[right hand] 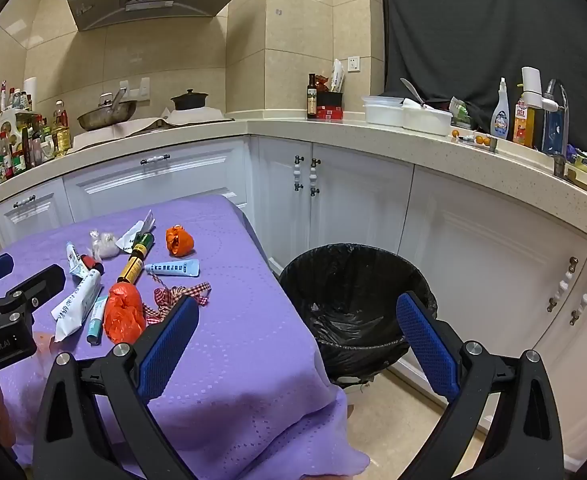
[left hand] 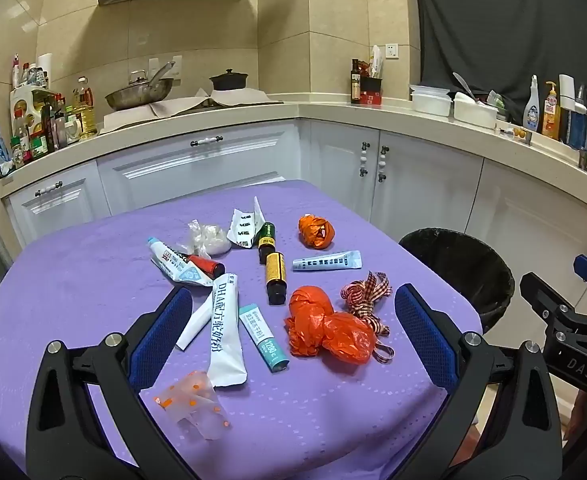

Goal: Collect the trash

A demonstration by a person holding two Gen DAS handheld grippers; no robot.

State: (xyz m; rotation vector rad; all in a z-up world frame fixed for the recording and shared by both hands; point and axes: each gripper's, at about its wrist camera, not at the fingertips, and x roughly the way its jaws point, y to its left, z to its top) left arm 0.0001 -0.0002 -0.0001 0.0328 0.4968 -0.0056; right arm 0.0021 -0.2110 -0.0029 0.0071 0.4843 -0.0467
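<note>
Trash lies scattered on a purple-clothed table [left hand: 73, 280]: orange plastic bags [left hand: 325, 328], a checked ribbon [left hand: 363, 296], a teal tube [left hand: 263, 338], a white sachet [left hand: 225, 332], small brown bottles [left hand: 274, 276], a blue tube [left hand: 327, 261], a clear dotted wrapper [left hand: 193, 402]. My left gripper [left hand: 293, 328] is open and empty, low over the near trash. My right gripper [right hand: 297, 340] is open and empty, by the table's right edge, in front of a black-lined bin [right hand: 357, 304]. The bin [left hand: 459, 268] stands on the floor right of the table.
White cabinets [right hand: 353, 200] and a beige counter [right hand: 333, 130] run behind the table and bin. The counter holds a wok [left hand: 139, 94], a black pot, bottles and white containers [right hand: 407, 114]. The right gripper's body shows at the right edge of the left wrist view [left hand: 565, 320].
</note>
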